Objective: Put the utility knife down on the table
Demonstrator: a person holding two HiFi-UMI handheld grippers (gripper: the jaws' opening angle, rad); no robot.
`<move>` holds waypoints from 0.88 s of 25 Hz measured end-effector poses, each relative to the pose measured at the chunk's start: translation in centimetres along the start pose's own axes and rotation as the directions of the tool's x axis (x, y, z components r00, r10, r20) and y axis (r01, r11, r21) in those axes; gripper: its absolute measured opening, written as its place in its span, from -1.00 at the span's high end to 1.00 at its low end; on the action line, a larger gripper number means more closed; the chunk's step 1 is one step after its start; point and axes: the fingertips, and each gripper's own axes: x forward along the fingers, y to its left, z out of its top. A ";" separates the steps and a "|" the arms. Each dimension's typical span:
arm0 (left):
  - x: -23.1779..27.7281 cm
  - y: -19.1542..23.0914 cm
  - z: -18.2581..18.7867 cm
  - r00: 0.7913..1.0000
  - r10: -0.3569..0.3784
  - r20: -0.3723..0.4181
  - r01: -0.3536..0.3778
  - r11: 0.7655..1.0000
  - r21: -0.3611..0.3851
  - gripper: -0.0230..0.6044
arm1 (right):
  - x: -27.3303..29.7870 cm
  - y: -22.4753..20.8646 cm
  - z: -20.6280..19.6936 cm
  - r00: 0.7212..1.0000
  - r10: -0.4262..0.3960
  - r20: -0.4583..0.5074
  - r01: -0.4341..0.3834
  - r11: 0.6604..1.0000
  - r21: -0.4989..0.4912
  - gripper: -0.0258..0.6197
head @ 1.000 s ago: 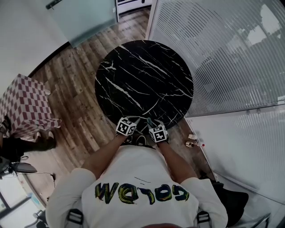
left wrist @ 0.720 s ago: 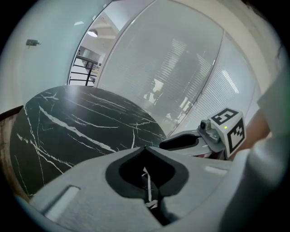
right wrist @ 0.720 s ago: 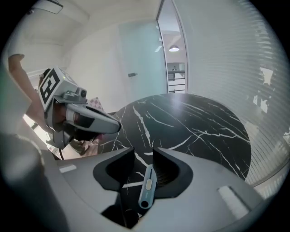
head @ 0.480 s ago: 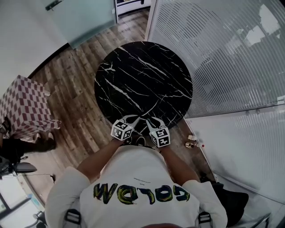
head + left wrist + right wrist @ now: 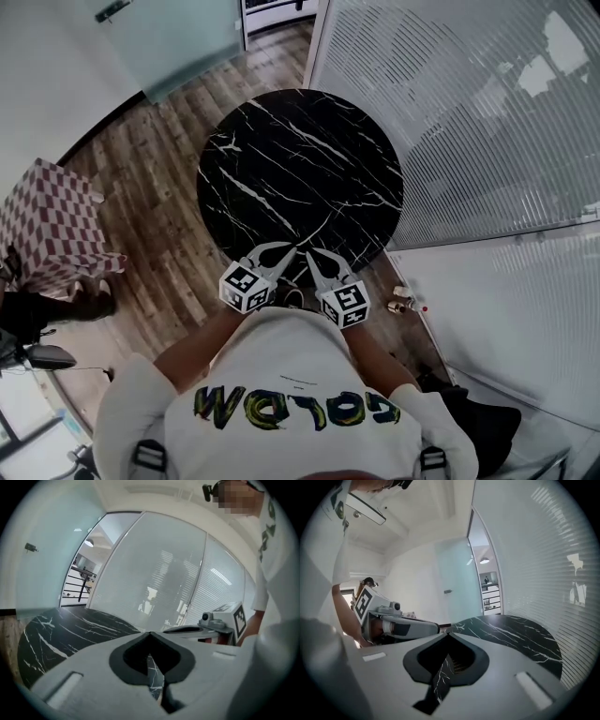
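Observation:
No utility knife shows in any view. The round black marble table (image 5: 300,178) is bare on top. Both grippers hang side by side above its near edge, pointing across it. My left gripper (image 5: 284,247) is shut, its tips meeting with nothing between them, as the left gripper view (image 5: 150,633) shows too. My right gripper (image 5: 312,253) is also shut and empty, its jaws closed tip to tip (image 5: 449,633). Each gripper view catches the other gripper alongside: the right gripper (image 5: 206,627) and the left gripper (image 5: 401,627).
A pink-and-white checkered block (image 5: 52,225) stands on the wooden floor at left. A glass wall with blinds (image 5: 487,122) runs close along the table's right side. Small items (image 5: 405,300) lie on the floor by the wall's foot. A frosted glass door (image 5: 173,33) is at the back.
Both grippers have risen toward the head camera, so their marker cubes look larger, and they have tipped up from pointing down to lying nearly level over the table's near edge.

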 end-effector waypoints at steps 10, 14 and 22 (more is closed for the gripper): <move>-2.9 -4.8 8.4 0.988 -0.067 0.137 0.050 0.991 0.124 0.93 | -3.8 3.1 9.7 0.983 0.046 0.177 -0.037 0.998 -0.052 0.92; -4.2 -6.4 11.6 0.977 -0.085 0.194 0.057 0.987 0.147 0.93 | -5.2 4.4 13.3 0.972 0.069 0.225 -0.050 0.995 -0.089 0.92; -5.6 -8.3 16.1 0.957 -0.110 0.270 0.059 0.980 0.188 0.93 | -6.9 5.8 17.6 0.955 0.097 0.281 -0.061 0.989 -0.135 0.92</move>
